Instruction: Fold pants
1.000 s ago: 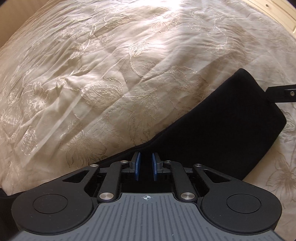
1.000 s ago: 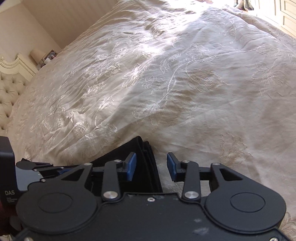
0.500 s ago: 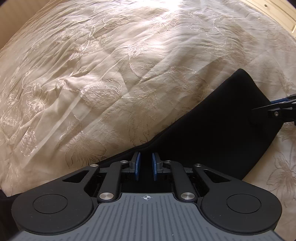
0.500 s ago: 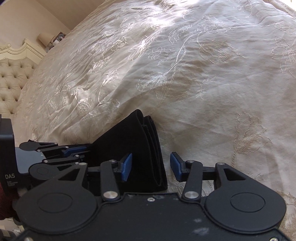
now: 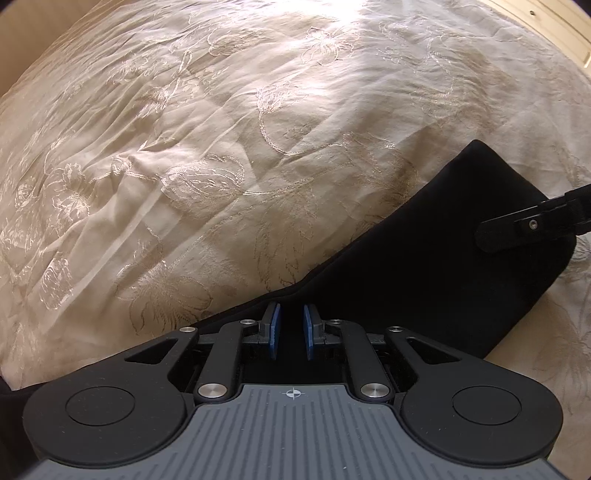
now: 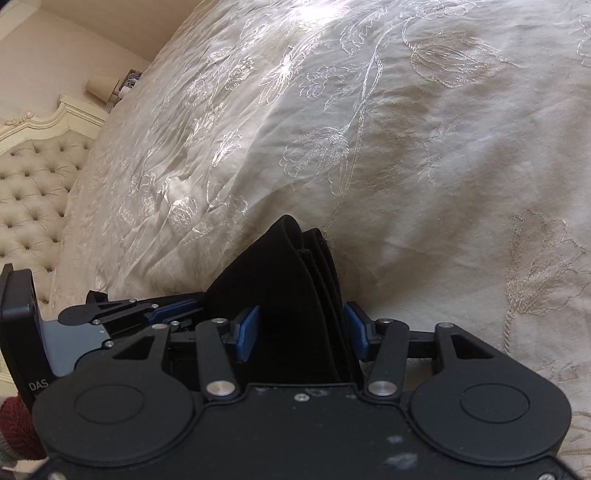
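Observation:
The black pants [image 5: 436, 266] lie folded in layers on the cream embroidered bedspread [image 5: 221, 155]. My left gripper [image 5: 291, 332] is shut on the pants' near edge, its blue pads close together with dark cloth between them. In the right wrist view the stacked end of the pants [image 6: 295, 295] stands up between the blue pads of my right gripper [image 6: 303, 332], which is open around it. One finger of the right gripper [image 5: 532, 225] shows over the far end of the pants in the left wrist view. The left gripper [image 6: 147, 314] shows at the left of the right wrist view.
The bedspread [image 6: 406, 147] spreads wide beyond the pants. A tufted cream headboard [image 6: 33, 192] stands at the left. A lamp and small items [image 6: 107, 85] sit on a bedside stand behind it. A pale wooden edge [image 5: 546, 26] runs along the top right.
My right gripper has moved forward over the folded end of the pants, so the stacked layers now stand between its open pads. The left gripper has held still.

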